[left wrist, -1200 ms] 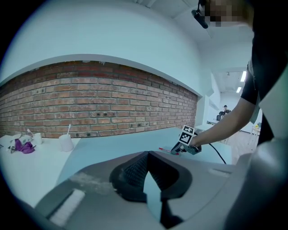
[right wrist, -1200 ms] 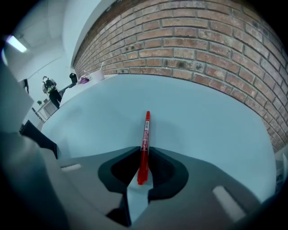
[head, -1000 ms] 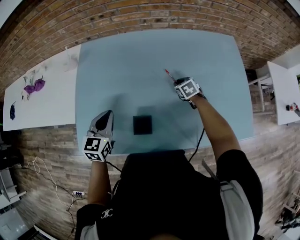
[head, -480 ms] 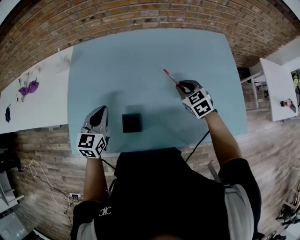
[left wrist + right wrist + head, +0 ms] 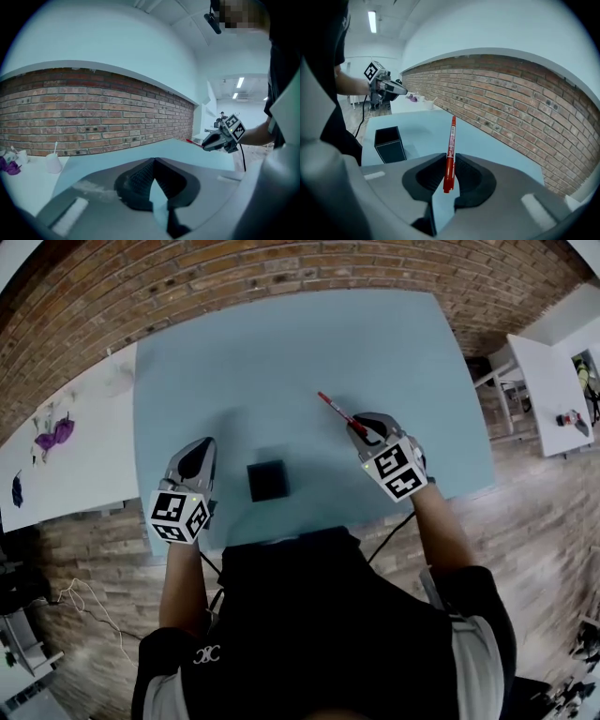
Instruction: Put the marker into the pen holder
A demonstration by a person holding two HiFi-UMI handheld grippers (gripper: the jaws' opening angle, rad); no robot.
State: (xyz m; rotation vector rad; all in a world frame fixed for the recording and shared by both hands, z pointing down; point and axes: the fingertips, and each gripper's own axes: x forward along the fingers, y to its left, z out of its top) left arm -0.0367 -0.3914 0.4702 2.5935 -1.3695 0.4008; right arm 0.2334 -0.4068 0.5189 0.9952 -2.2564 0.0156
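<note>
Only right gripper view shows fingers [image 5: 430,173] pinching marker [image 5: 450,140].

"How many markers did you count?"
"One red marker [image 5: 450,150], pinched in the right gripper [image 5: 362,427]. One black pen holder [image 5: 268,481] stood to that gripper's left."
"Grippers?"
"Two, counting the left gripper [image 5: 199,454]. One blue table [image 5: 281,352] lay beneath both."
</note>
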